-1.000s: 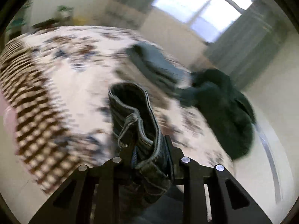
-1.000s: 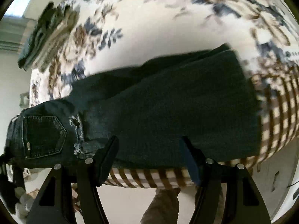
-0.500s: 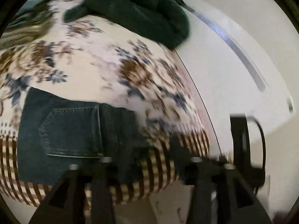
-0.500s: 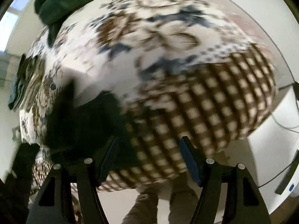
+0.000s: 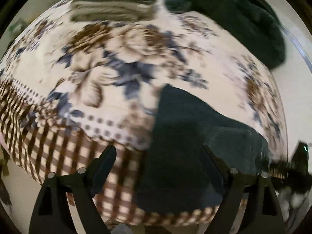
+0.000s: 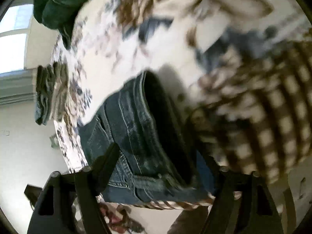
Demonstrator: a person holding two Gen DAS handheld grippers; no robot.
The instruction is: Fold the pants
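Dark blue jeans (image 5: 185, 146) lie folded on the floral bedspread (image 5: 120, 62) near its front edge. In the left wrist view my left gripper (image 5: 158, 156) is open, its fingers apart just above the jeans' left end. In the right wrist view the jeans' waistband end (image 6: 140, 128) with its seams lies between the spread fingers of my right gripper (image 6: 161, 156), which is open and empty. Both views are blurred.
A dark green garment (image 5: 243, 19) lies at the far right of the bed, also in the right wrist view (image 6: 58, 3). A stack of folded clothes (image 5: 113, 2) sits at the far edge, also in the right wrist view (image 6: 48, 91). The checked border (image 5: 58, 146) hangs over the bed's front.
My left gripper has let go of the jeans' waistband and opened. The jeans now lie folded on the bed. Both grippers have swung across the bed to the jeans' ends.
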